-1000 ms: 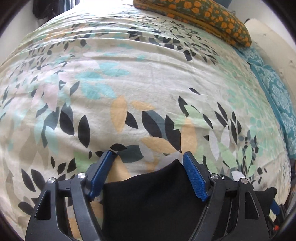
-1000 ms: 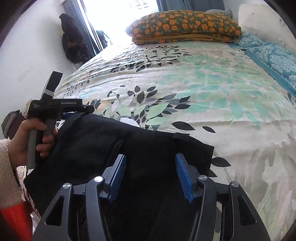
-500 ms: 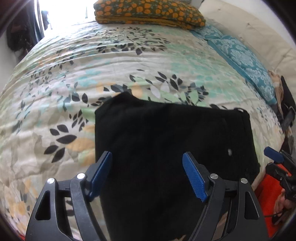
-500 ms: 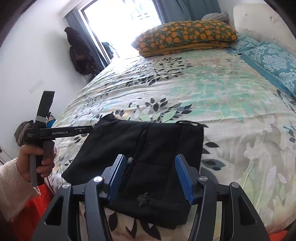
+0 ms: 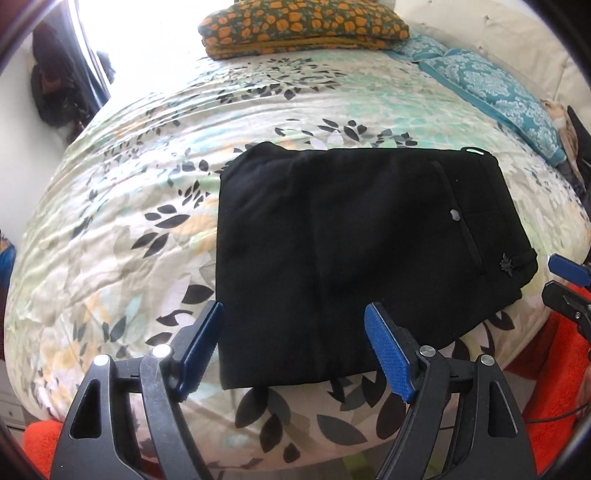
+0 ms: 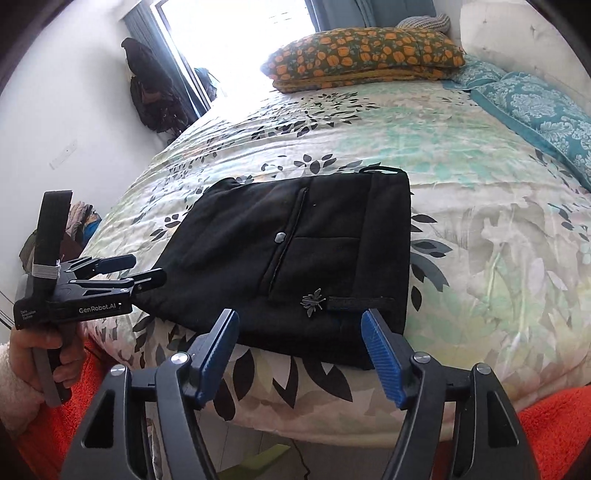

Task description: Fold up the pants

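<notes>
We hold the left gripper (image 5: pixel 293 347) with its blue pads spread wide and nothing between them; it hangs above the near edge of the bed, clear of the cloth. The right gripper (image 6: pixel 301 350) is likewise released, jaws apart, empty, and poised off the near edge. The black pants (image 5: pixel 343 243) lie folded into a flat, roughly rectangular stack on the leaf-print bedspread (image 5: pixel 122 206), close to the near edge of the mattress; in the left wrist view the stack fills the centre and runs toward 3 o'clock. The waistband end, with a small button (image 6: pixel 280 237) and a dark leaf-shaped ornament (image 6: pixel 313 300) beside a belt loop, faces the right gripper. In the right wrist view the left gripper appears at 9 o'clock, its fingers just beside the left edge of the pants, gripped by the left hand (image 6: pixel 40 350). At 12 o'clock, well apart from the pants, we see a stack of orange-flowered pillows (image 5: pixel 303 27); a teal patterned pillow (image 5: pixel 491 88) lies at 2 o'clock along the headboard side. Dark clothing (image 6: pixel 151 88) hangs on the wall at 10 o'clock beside a bright doorway. Orange cloth (image 6: pixel 554 417) shows below the bed edge. Nothing lies between either gripper and the pants.
</notes>
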Demonstrator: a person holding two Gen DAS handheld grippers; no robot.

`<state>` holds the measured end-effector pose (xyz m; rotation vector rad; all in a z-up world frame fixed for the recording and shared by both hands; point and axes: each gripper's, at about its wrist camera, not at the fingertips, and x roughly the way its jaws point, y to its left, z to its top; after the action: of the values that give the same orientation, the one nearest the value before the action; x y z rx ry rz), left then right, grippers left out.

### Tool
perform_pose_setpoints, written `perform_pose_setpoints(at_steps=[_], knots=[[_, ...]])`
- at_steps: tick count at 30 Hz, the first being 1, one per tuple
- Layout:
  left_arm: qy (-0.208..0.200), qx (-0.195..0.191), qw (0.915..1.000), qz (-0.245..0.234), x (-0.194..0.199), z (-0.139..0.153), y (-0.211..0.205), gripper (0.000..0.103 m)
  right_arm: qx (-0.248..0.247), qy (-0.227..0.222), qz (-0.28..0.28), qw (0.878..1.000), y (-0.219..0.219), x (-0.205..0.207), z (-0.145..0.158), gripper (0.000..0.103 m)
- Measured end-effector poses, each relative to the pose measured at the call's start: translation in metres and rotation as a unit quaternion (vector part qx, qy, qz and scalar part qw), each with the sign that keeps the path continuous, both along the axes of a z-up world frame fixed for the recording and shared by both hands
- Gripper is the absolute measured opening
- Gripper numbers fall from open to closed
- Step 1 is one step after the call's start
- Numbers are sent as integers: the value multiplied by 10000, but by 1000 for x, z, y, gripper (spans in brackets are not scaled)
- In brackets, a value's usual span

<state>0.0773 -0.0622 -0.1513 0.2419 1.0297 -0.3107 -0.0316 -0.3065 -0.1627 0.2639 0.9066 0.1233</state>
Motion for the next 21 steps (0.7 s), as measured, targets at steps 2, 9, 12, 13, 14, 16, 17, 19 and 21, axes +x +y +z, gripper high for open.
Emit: perform_pose_setpoints(at_steps=[2,9,12,13,14,16,17,19,21], knots=[[-27,8,10000,-1,-4,2,2,80,-94,-33,-54,9999,0,-2,1,72],[-114,69,9999,47,-13,6,5,80,-204,-68,-60,9998,0,-4,2,76],[-156,103,9998,60,-13,8,6,80,-209,-70,-66,9997,1,-5,2,77],[-165,111,9998,57,-14,8,6,80,-208,-62,-67,9997,0,-5,1,77],[-168,119,9998,51,-14,8,6,80,-207,-55,-64,9997,0,-4,1,77],[-149,137,9998,47,-14,7,6,80,-206,-42,-64,9998,0,-5,0,77],[-123,130,9998,43,-14,6,6,80,-201,-37,-69,9998,-1,-5,-1,77],[-37,-2,10000,75,-12,5,11,80,-149,-31,-133,9998,-5,-6,-2,77],[71,-231,9995,200,-6,5,22,80,-18,-55,-328,9994,-16,-7,-2,77]])
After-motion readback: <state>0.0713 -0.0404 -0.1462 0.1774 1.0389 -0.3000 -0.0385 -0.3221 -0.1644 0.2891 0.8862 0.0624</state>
